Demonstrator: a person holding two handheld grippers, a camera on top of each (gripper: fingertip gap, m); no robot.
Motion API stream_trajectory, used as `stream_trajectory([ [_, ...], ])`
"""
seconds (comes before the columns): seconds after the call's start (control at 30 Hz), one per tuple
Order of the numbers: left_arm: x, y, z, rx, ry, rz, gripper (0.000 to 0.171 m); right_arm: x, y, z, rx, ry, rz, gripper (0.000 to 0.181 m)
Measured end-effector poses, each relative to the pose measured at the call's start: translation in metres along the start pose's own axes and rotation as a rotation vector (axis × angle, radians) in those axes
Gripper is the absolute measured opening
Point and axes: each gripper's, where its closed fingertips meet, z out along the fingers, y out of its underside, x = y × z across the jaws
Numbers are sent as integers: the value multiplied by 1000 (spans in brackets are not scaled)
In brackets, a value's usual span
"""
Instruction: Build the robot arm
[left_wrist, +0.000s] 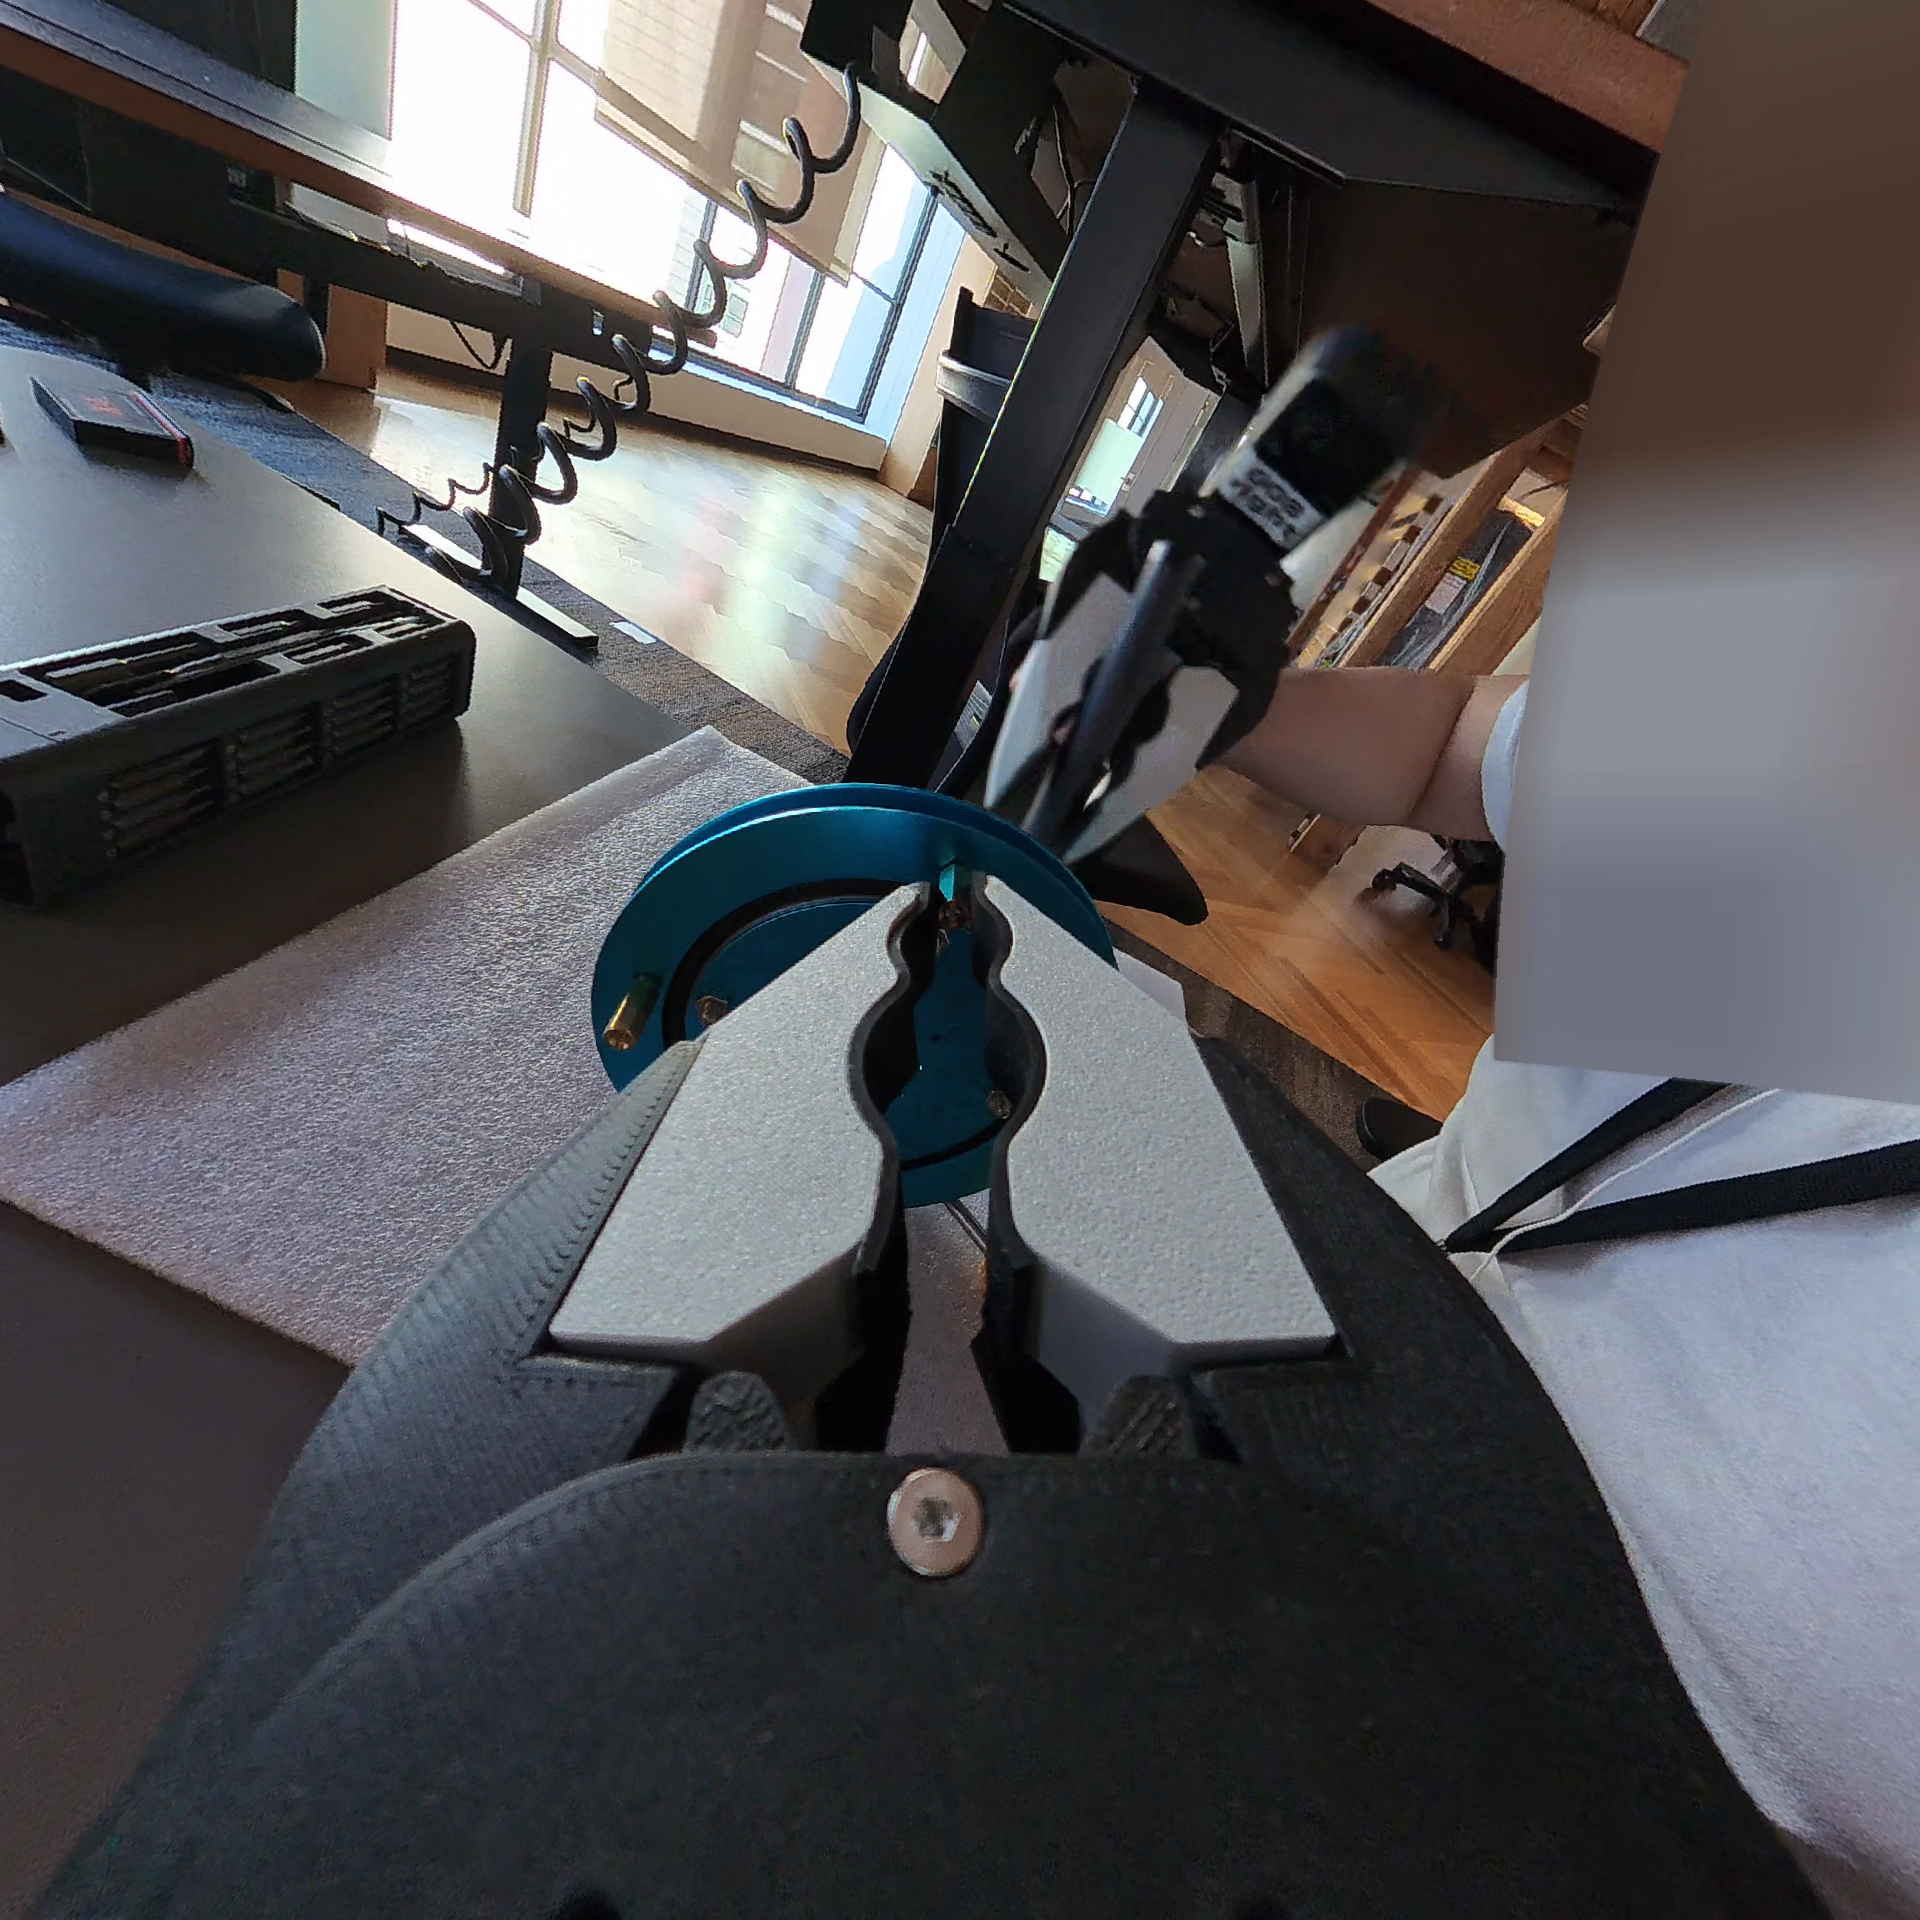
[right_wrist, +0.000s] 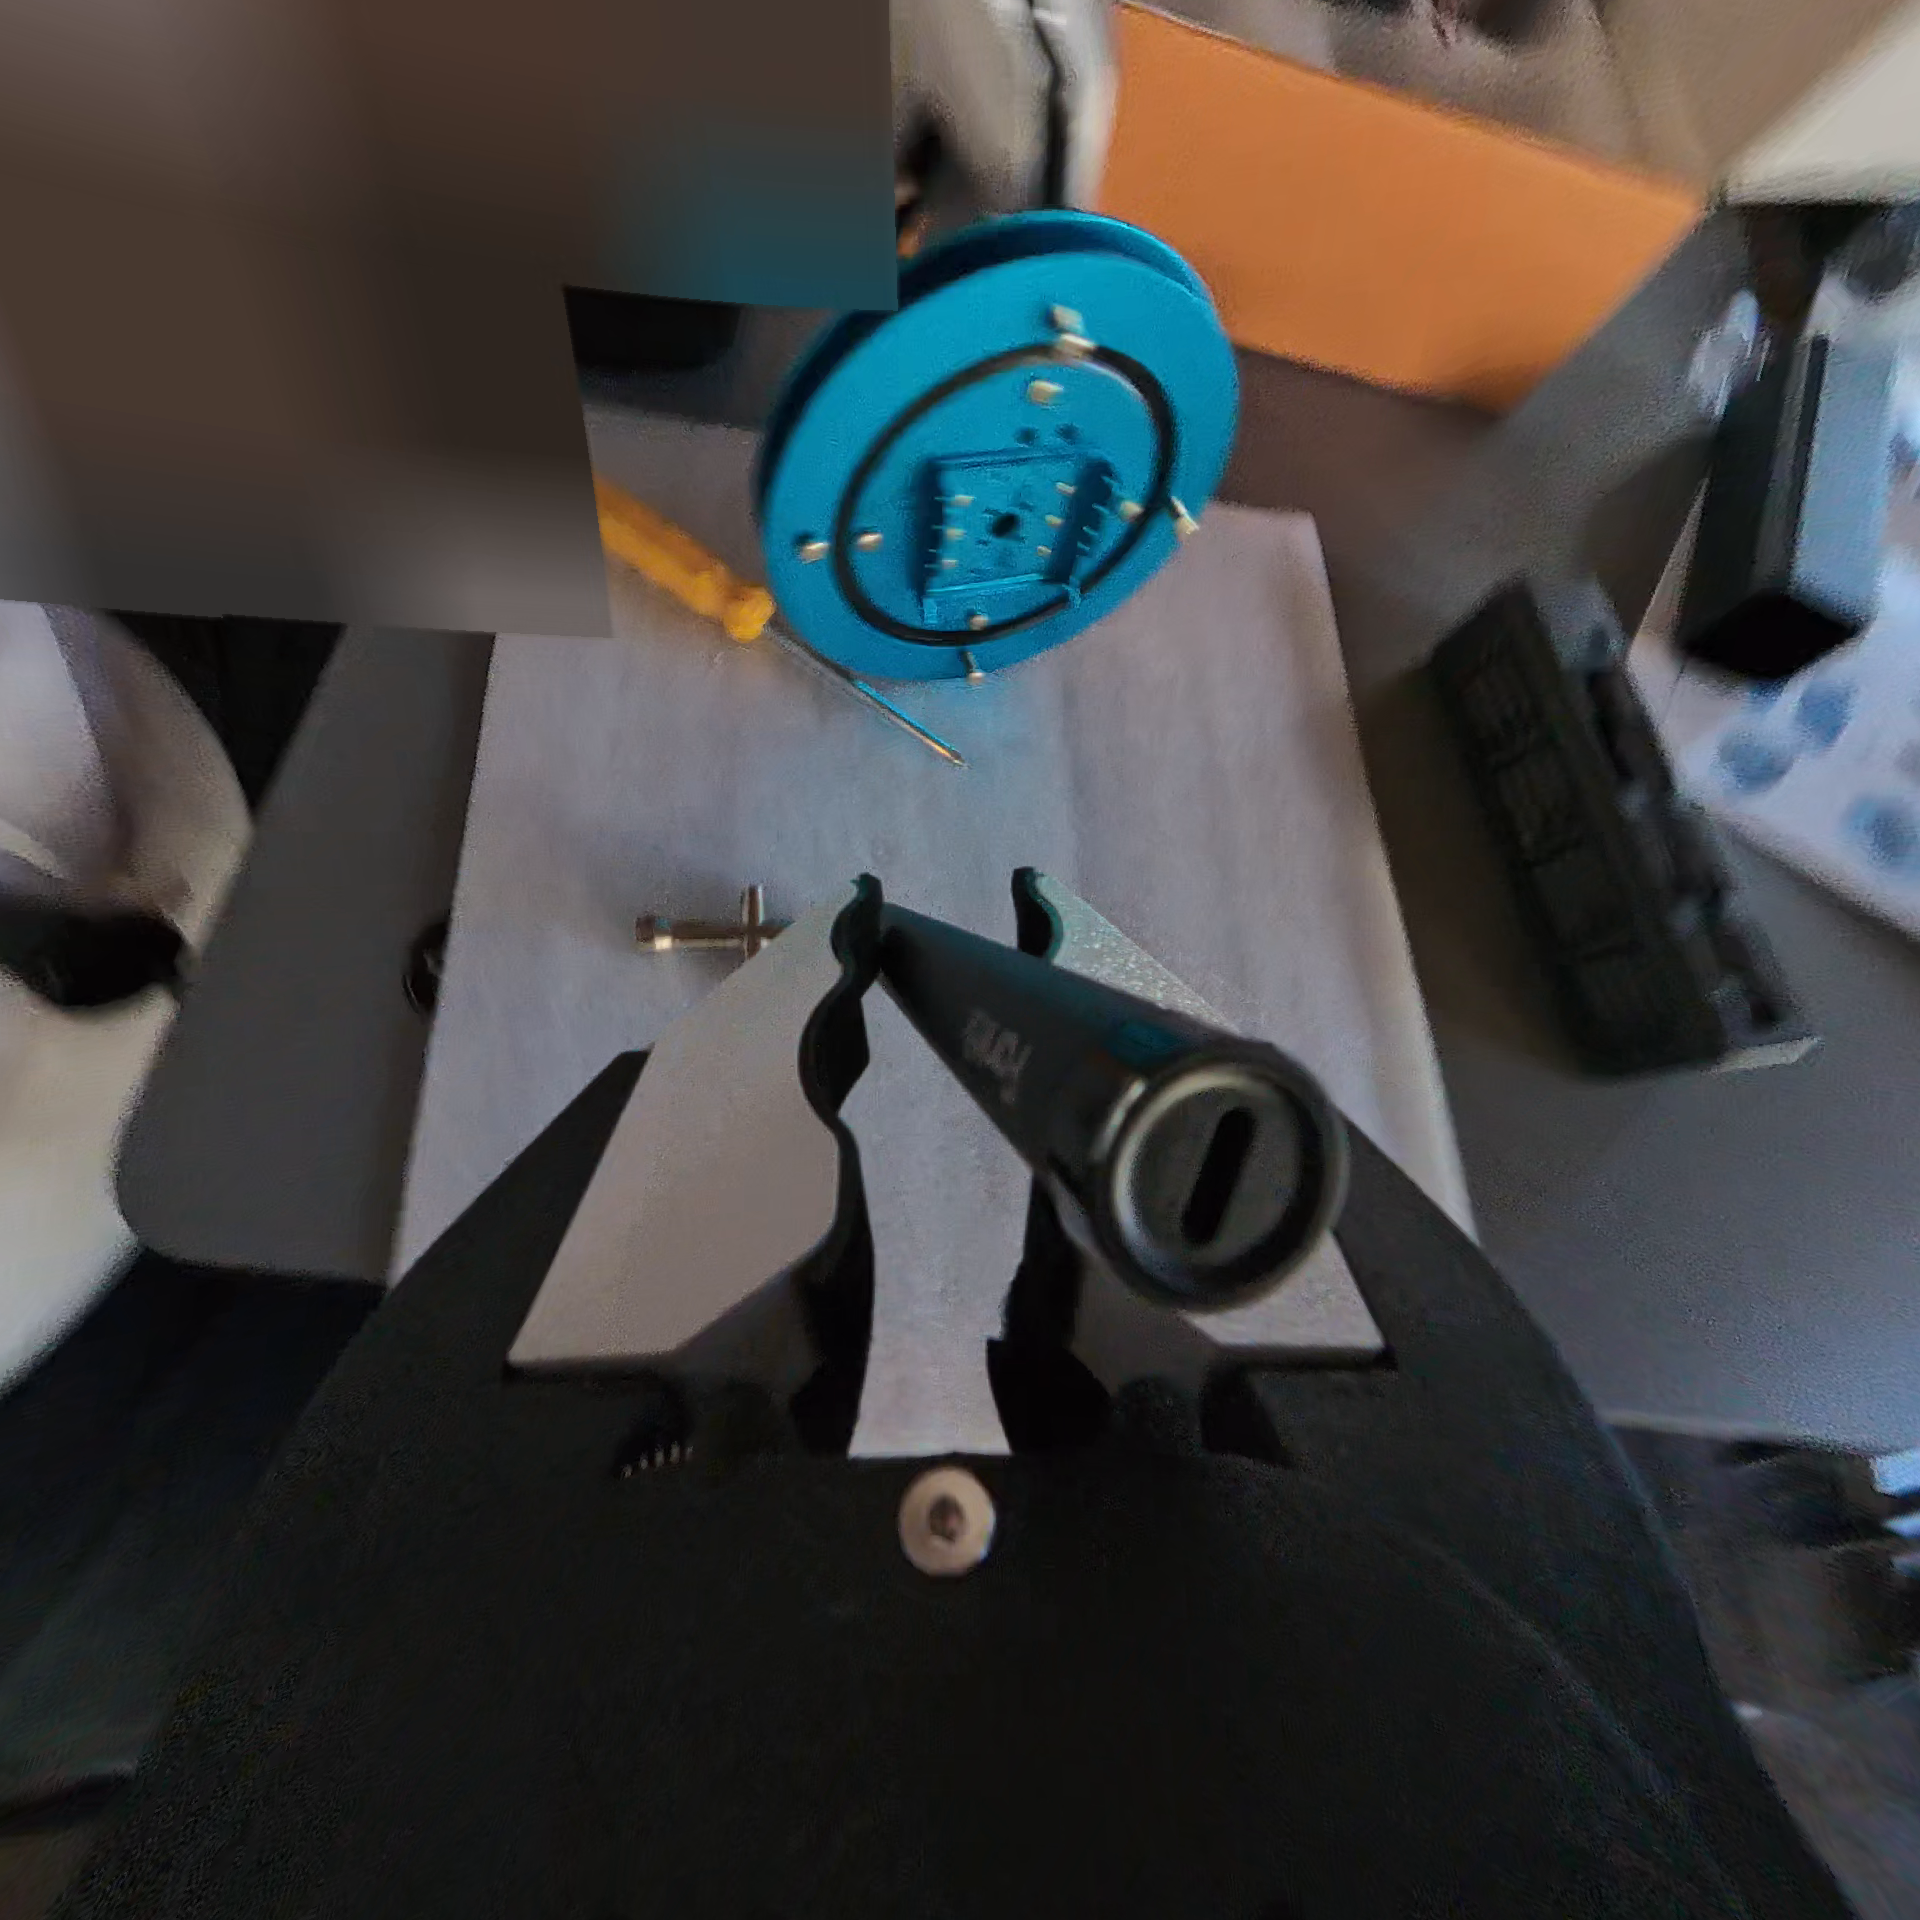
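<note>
Left gripper (left_wrist: 951, 883): lower centre of the left wrist view, jaws drawn narrow and pinched on the blue disc (left_wrist: 665, 914), apparently at a small post by its rim. Disc held on edge above the grey foam sheet (left_wrist: 312, 1039), brass standoff (left_wrist: 634, 1013) projecting from its face.

Right gripper (right_wrist: 940, 894): lower centre of the right wrist view, closed at the tips on a black pen-shaped driver (right_wrist: 1091, 1049), butt end toward the camera. In the left wrist view, driver tip close to the disc's upper rim; contact not determinable.

On the foam: yellow-handled screwdriver (right_wrist: 675, 561) upper left of centre, loose screws (right_wrist: 707, 928) mid-left. Black bit case (right_wrist: 1600, 862) at right edge, off the foam.
</note>
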Motion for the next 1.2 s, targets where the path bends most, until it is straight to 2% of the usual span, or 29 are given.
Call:
stream_trajectory([
  [0.07,0,0,0,0,0,-1,4,7,4,2,-7,-35,238,24],
  [0.13,0,0,0,1,0,-2,4,10,10,3,-31,-34,329,24],
  [0.23,0,0,0,0,2,-3,4,-2,19,3,-81,-50,105,36],
  [0.3,0,0,0,-2,5,-3,4,-13,28,5,-117,-67,-79,26],
  [0.33,1,0,0,-2,5,-3,4,-18,28,6,-113,-77,-124,19],
  [0.37,1,0,0,-1,5,-3,4,-25,27,7,-107,-110,-125,19],
  [0.5,0,0,0,0,0,0,4,-30,33,13,-139,-141,81,29],
  [0.8,1,1,1,-2,8,-1,4,-22,34,4,-102,-46,310,31],
  [1.07,1,1,1,-2,5,1,4,-21,36,-7,-158,-20,619,51],
  [1.2,1,1,1,-1,3,3,4,-17,27,-10,-129,-32,722,51],
])
